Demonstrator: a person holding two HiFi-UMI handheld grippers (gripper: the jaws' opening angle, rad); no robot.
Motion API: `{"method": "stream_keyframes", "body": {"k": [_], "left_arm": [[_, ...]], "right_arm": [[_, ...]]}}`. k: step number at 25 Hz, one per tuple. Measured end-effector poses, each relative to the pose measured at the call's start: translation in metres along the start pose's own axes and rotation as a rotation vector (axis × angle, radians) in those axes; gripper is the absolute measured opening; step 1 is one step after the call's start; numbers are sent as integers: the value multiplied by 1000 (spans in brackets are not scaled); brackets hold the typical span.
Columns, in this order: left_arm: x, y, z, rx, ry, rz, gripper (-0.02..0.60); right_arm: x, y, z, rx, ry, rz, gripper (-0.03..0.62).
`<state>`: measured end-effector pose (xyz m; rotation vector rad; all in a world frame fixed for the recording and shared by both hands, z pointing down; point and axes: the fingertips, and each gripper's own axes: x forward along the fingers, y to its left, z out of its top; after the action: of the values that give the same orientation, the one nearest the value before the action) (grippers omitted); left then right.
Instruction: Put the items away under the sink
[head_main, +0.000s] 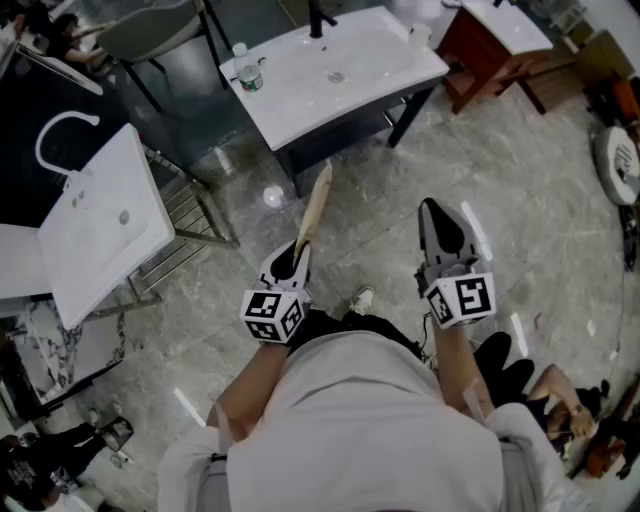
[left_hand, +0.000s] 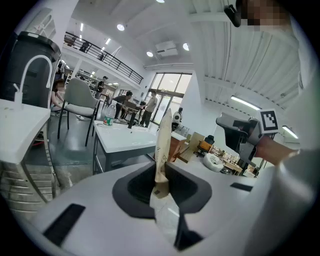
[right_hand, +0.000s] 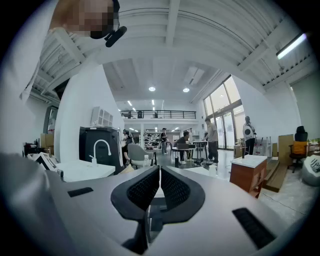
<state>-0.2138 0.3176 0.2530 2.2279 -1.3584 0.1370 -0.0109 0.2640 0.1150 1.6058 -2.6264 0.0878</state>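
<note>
My left gripper (head_main: 300, 252) is shut on a thin, flat, light wooden utensil (head_main: 316, 205) that sticks forward toward the white sink (head_main: 375, 75) on dark legs. In the left gripper view the wooden utensil (left_hand: 163, 145) stands upright between the jaws of the left gripper (left_hand: 161, 176), and the white sink (left_hand: 125, 137) lies beyond it. My right gripper (head_main: 434, 214) is held beside it to the right, shut and empty; the right gripper (right_hand: 159, 186) shows its ribbed pads pressed together. A dark shelf (head_main: 340, 138) shows under the sink.
A green-labelled bottle (head_main: 249, 76) and a black faucet (head_main: 318, 20) stand on the sink. A second white sink (head_main: 95, 225) with a white faucet and a metal rack (head_main: 185, 212) is at left. A wooden cabinet (head_main: 495, 50) stands far right. People sit at lower right.
</note>
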Motion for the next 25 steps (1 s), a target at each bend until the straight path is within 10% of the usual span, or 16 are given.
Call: {"method": "stream_keyframes", "body": {"k": [25], "left_arm": [[16,-29,11,6,-53,83,54]], "right_arm": [[-7,-22,11,3,-35,113,41]]}}
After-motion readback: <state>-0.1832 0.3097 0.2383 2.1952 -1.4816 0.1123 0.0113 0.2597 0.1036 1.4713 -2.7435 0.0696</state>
